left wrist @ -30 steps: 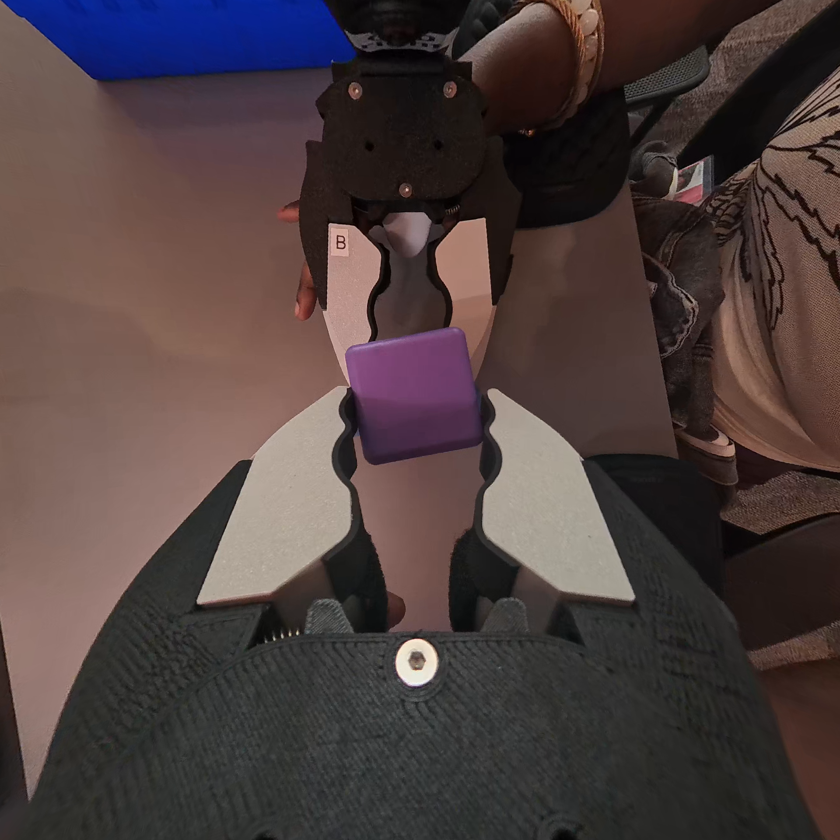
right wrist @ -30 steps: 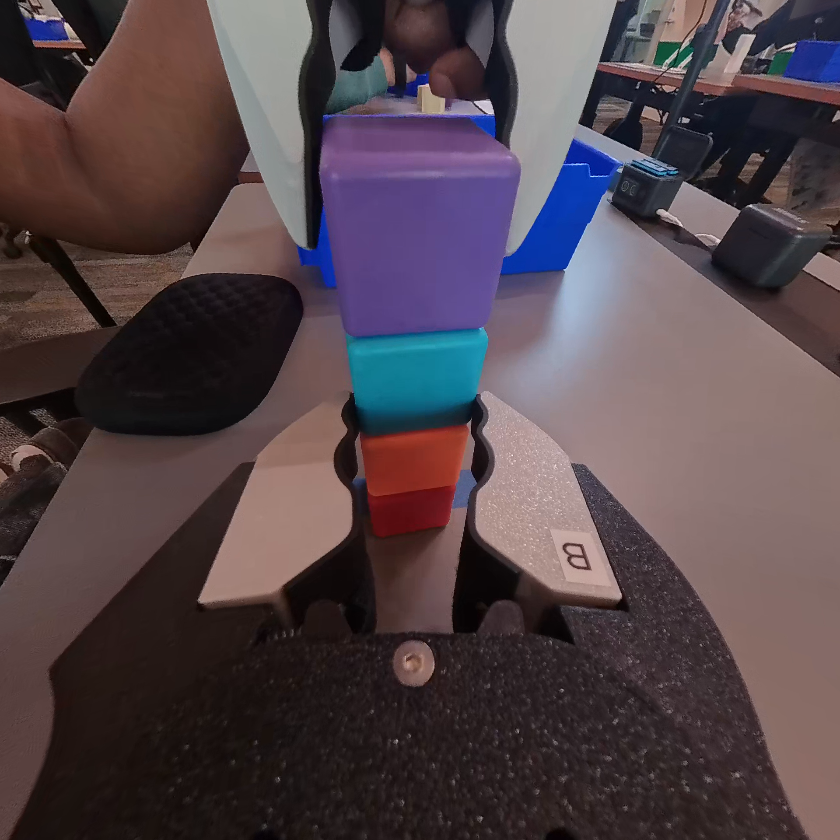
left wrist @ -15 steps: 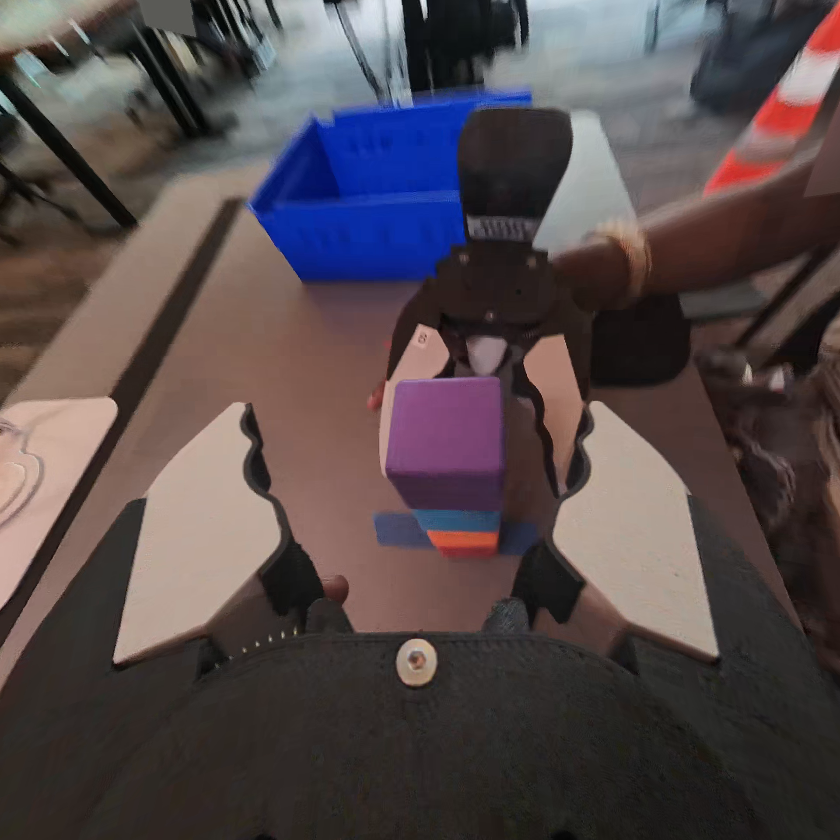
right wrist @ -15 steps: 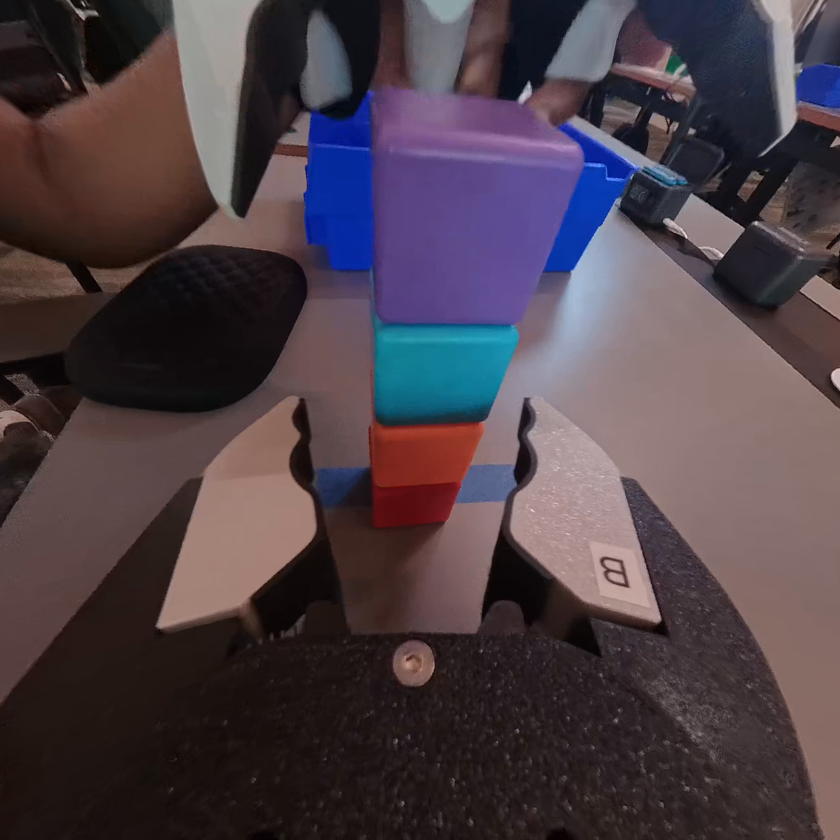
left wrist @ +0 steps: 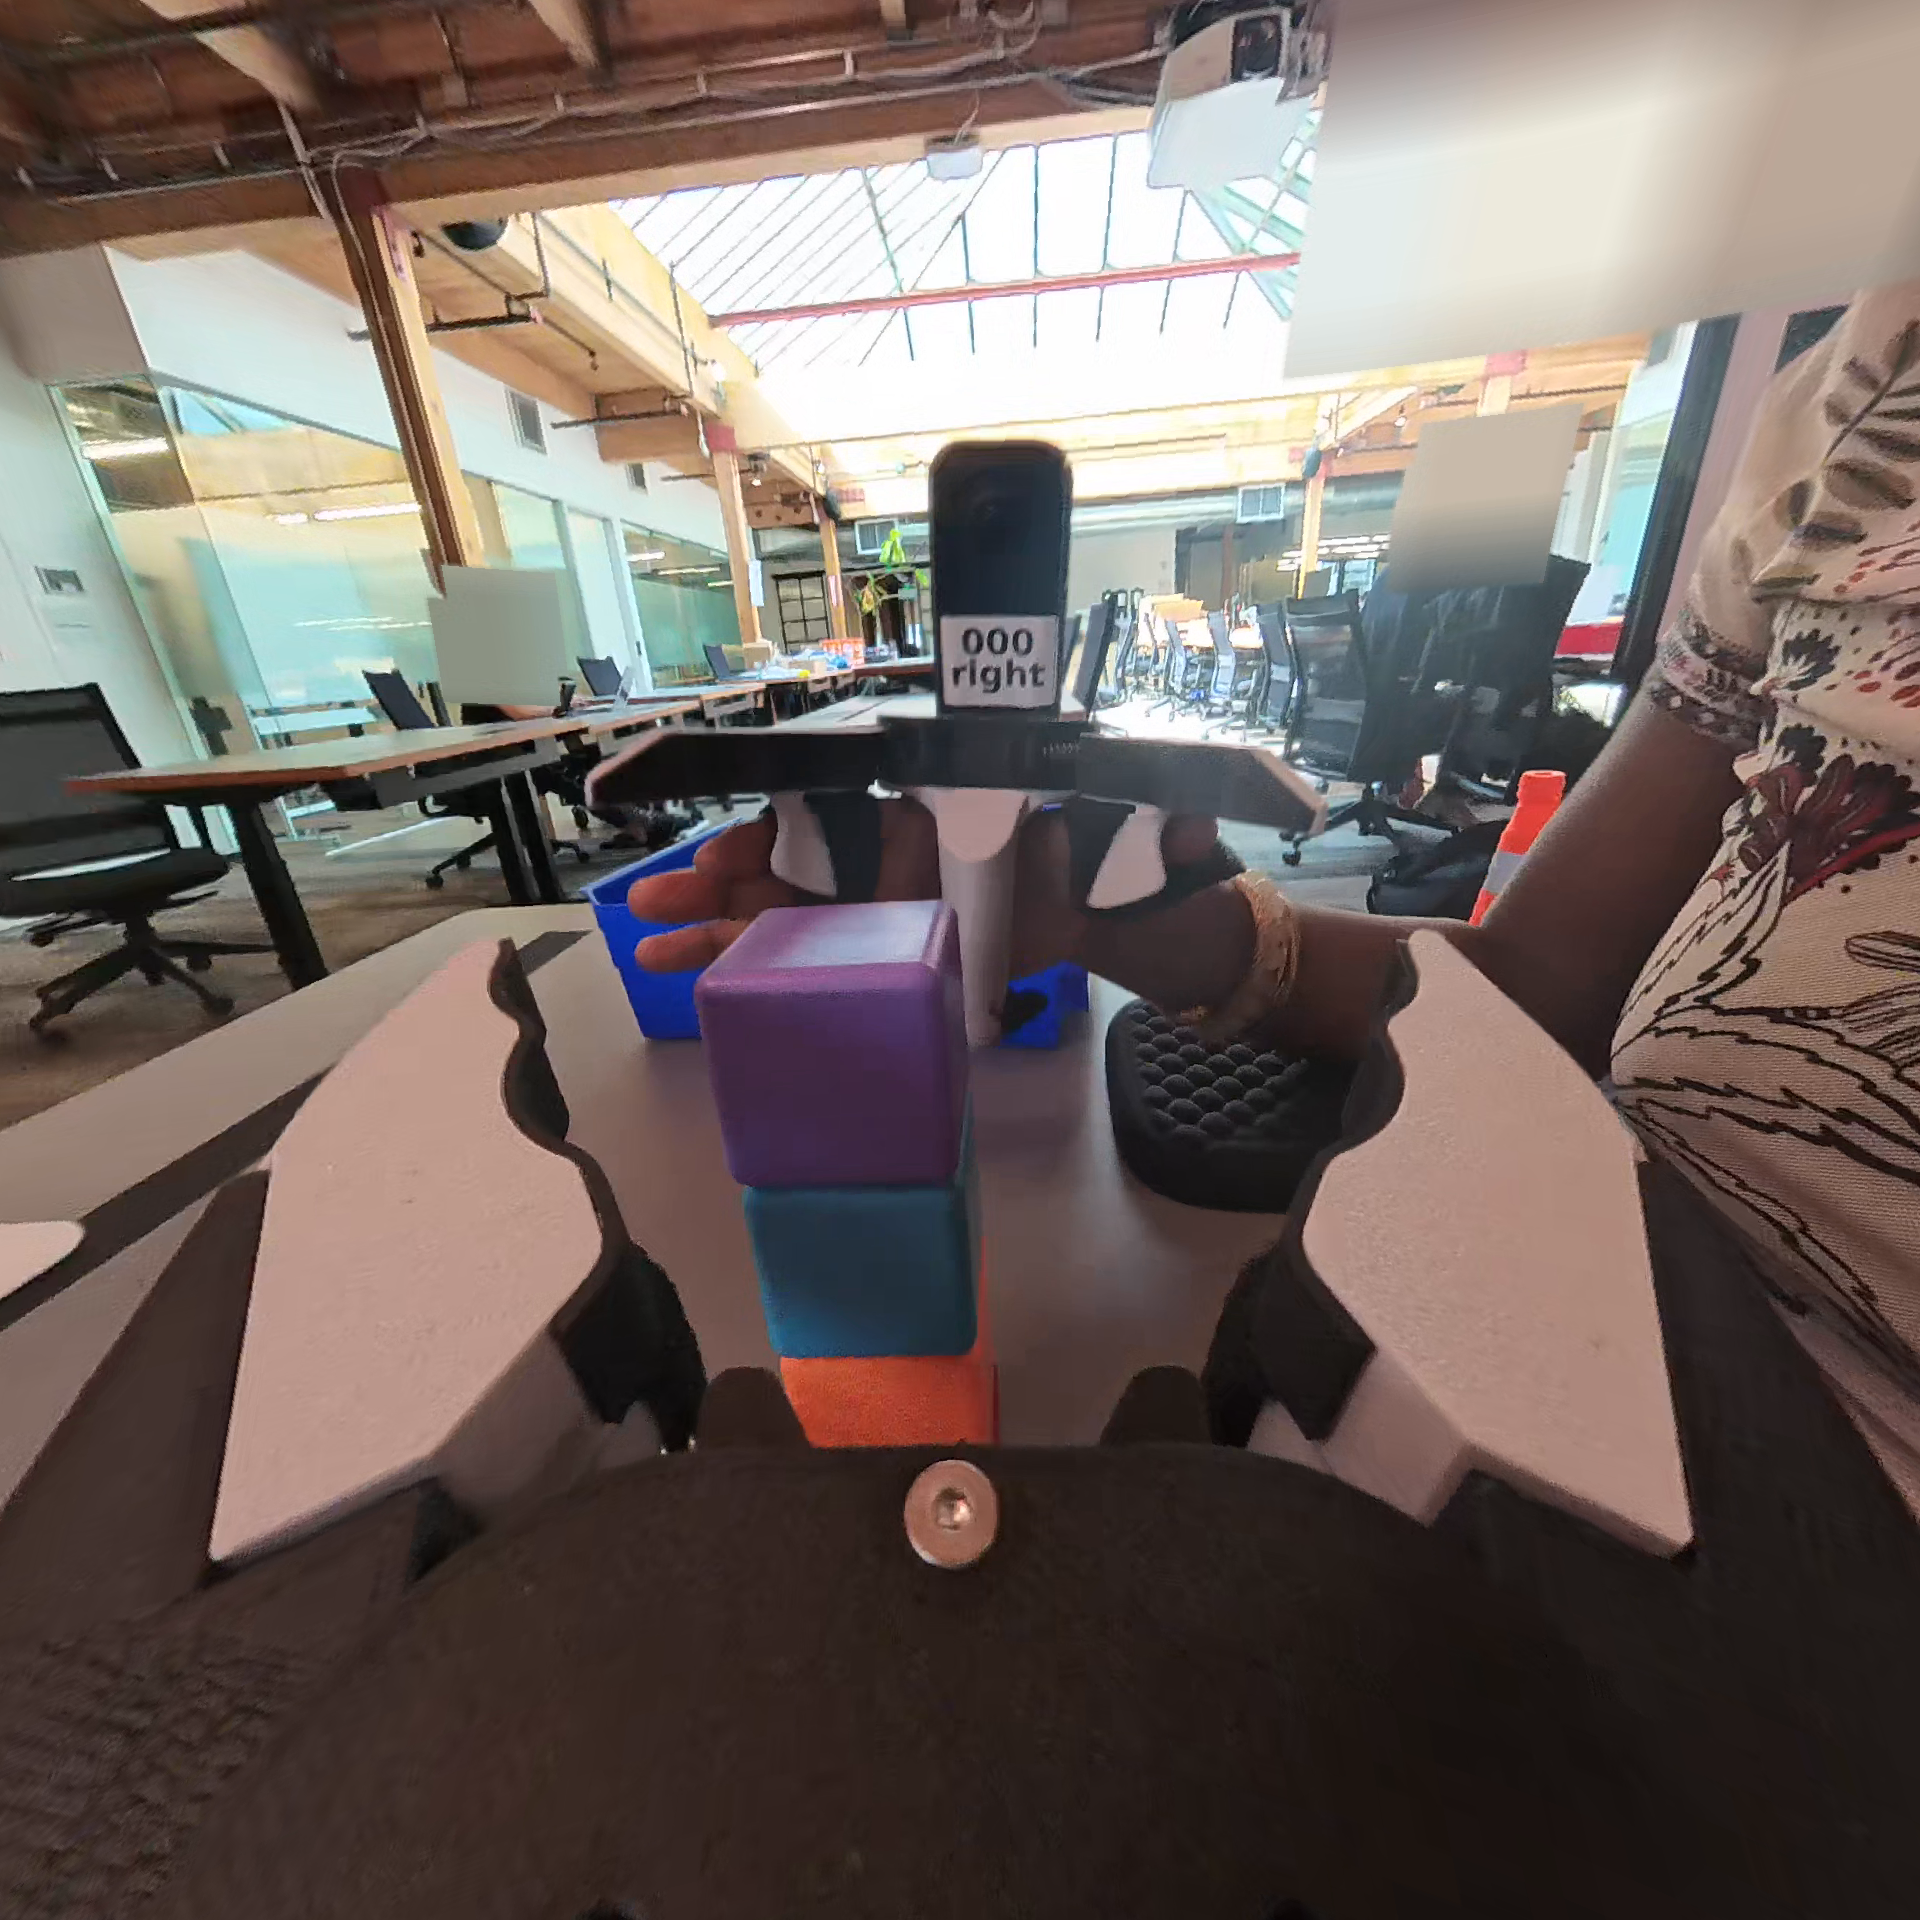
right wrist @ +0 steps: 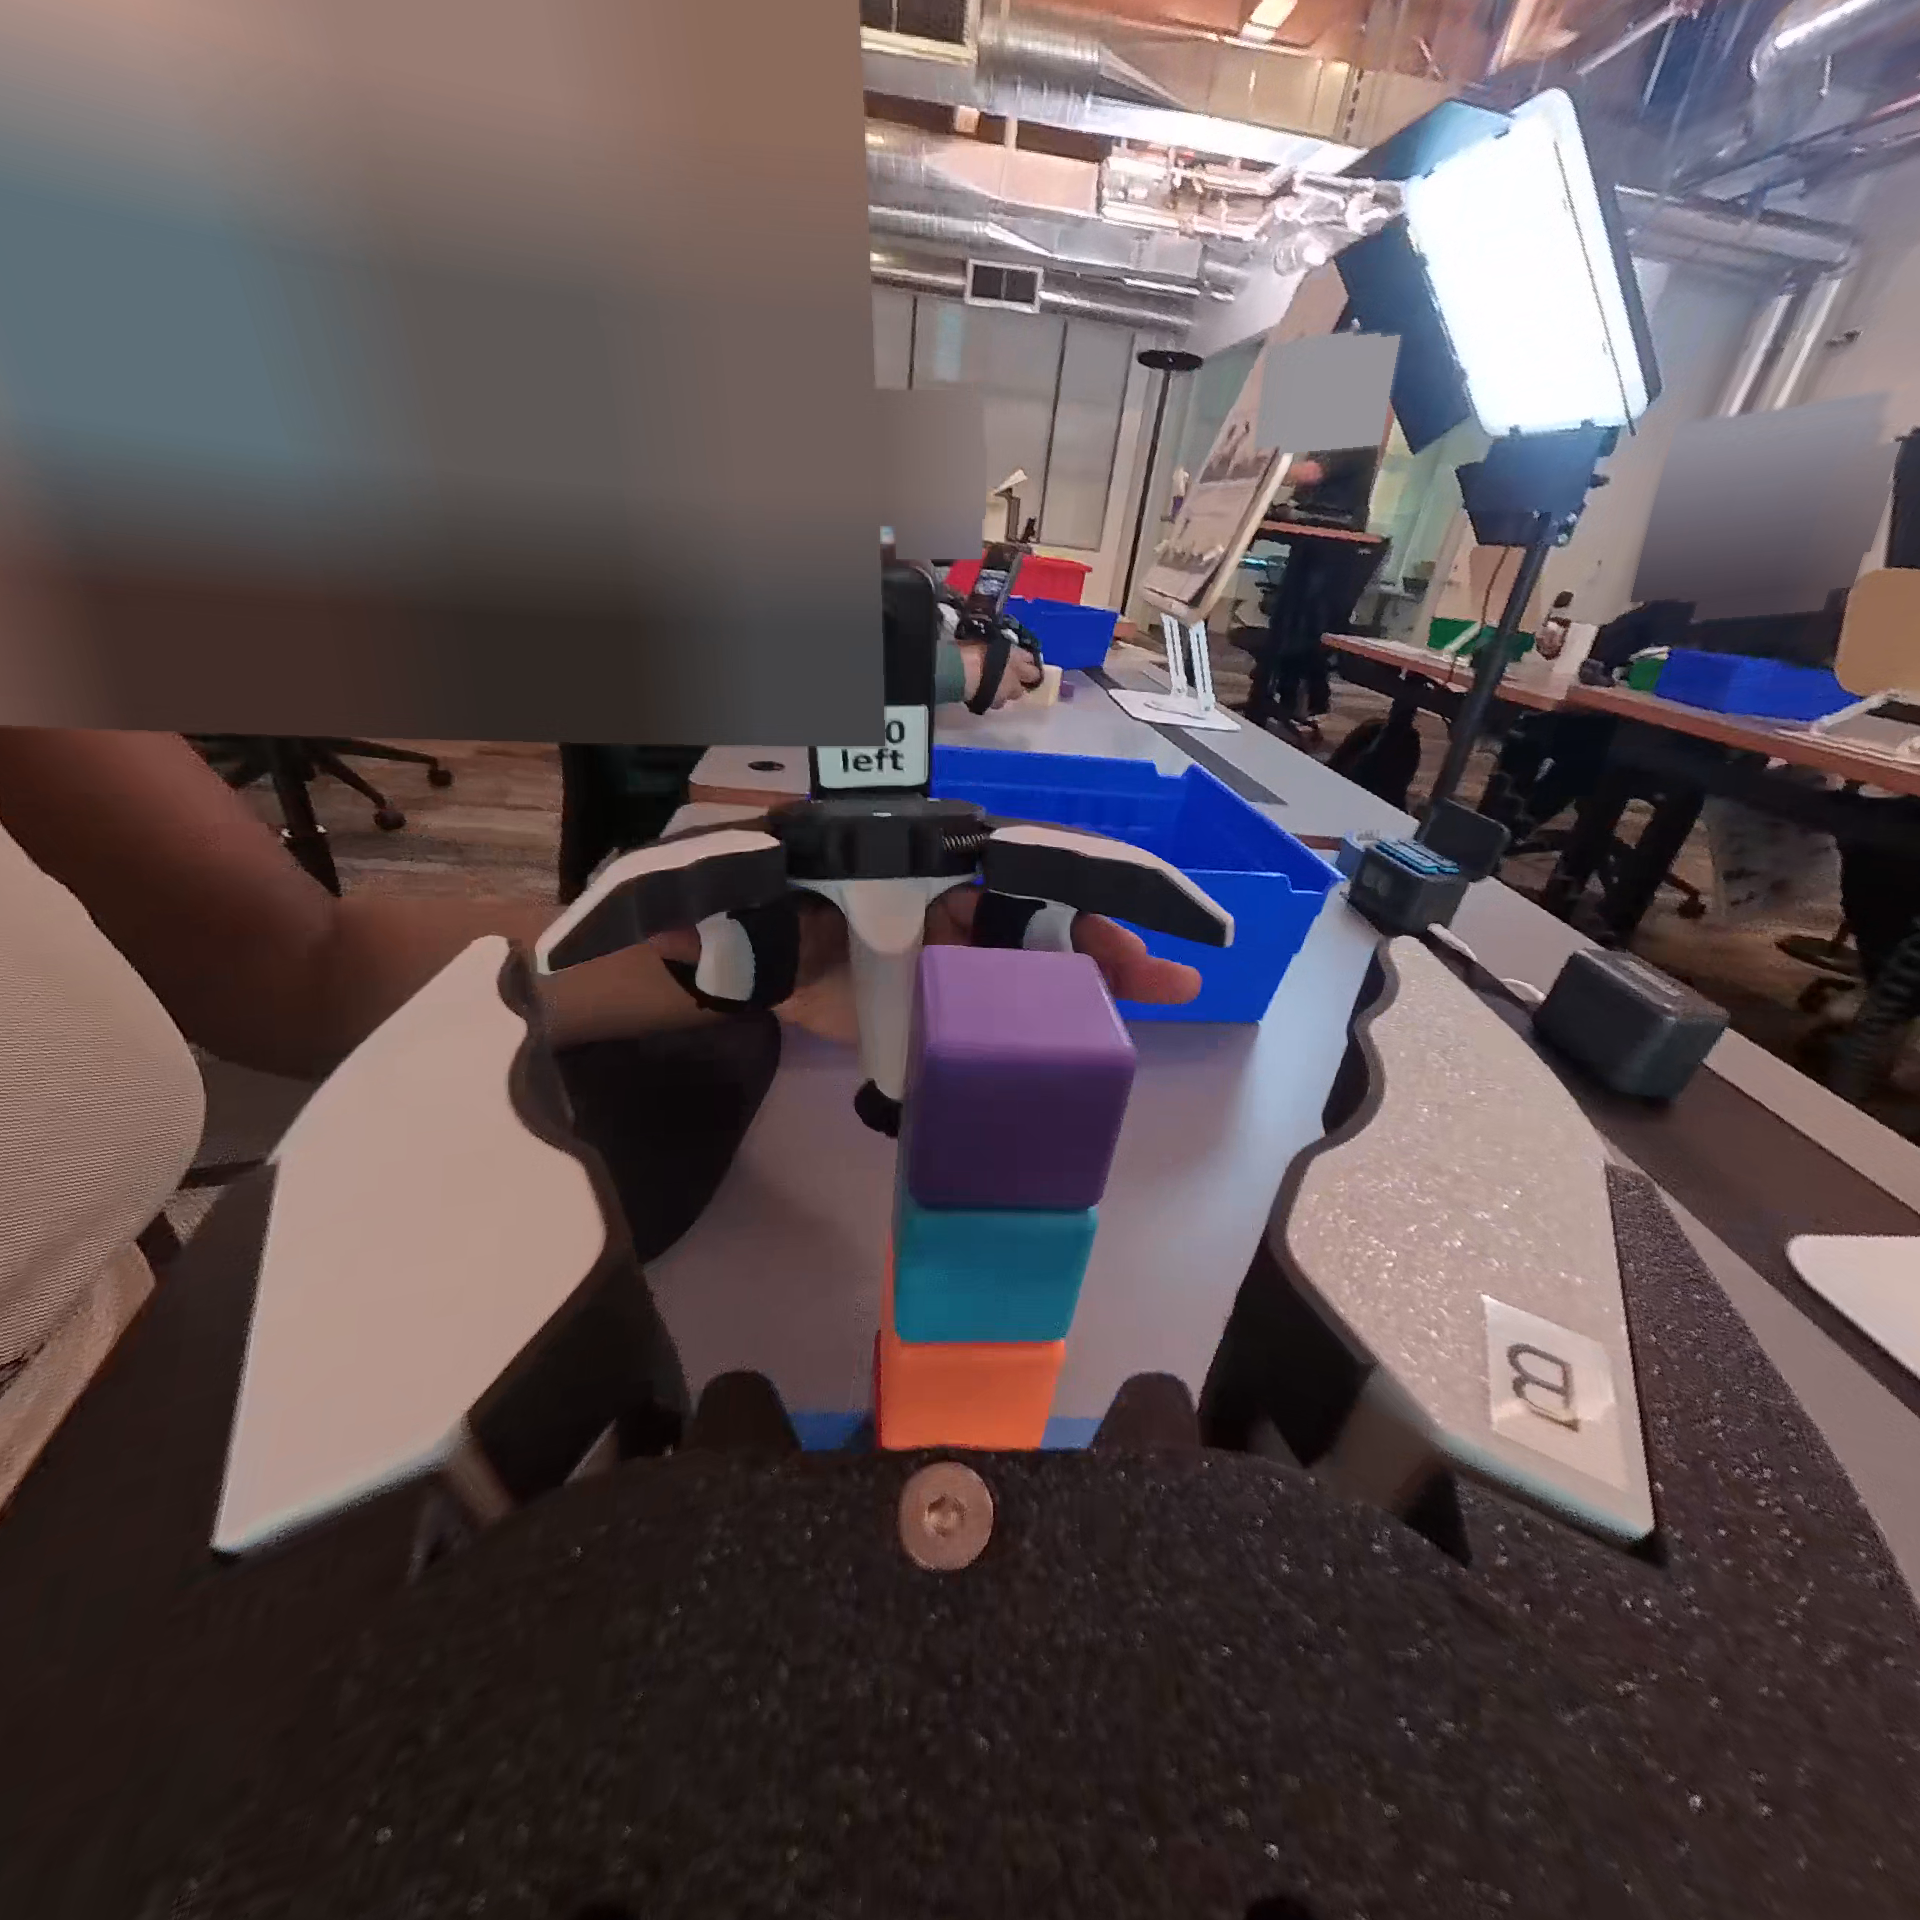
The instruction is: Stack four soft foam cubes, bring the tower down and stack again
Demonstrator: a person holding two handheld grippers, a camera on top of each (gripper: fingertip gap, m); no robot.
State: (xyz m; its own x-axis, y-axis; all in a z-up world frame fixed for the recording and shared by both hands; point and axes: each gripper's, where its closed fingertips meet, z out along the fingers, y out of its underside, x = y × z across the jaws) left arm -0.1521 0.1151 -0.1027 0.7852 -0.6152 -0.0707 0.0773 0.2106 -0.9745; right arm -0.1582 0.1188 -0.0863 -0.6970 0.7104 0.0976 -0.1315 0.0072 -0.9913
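Foam cubes stand as one tower on the grey table [right wrist: 1195,1164]. The purple cube [left wrist: 836,1049] is uppermost and sits slightly offset on the teal cube [left wrist: 862,1273], which rests on the orange cube [left wrist: 888,1397]. Whatever lies below the orange cube is hidden by the gripper bodies in both views. A strip of blue tape [right wrist: 831,1429] lies on the table at the tower's base.

The left gripper [left wrist: 945,1049] faces the tower with its jaws spread wide; neither finger touches a cube. The right gripper [right wrist: 940,1049] faces the tower from the opposite side, jaws likewise spread wide and clear of the cubes. Each gripper appears in the other's view beyond the tower, held in a hand [left wrist: 717,899].

A blue bin [right wrist: 1164,894] stands on the table beyond the tower. A black textured pad [left wrist: 1216,1101] lies beside it near the table edge. Two dark boxes [right wrist: 1621,1023] rest farther along the table's far side, near a lit panel lamp [right wrist: 1517,270].
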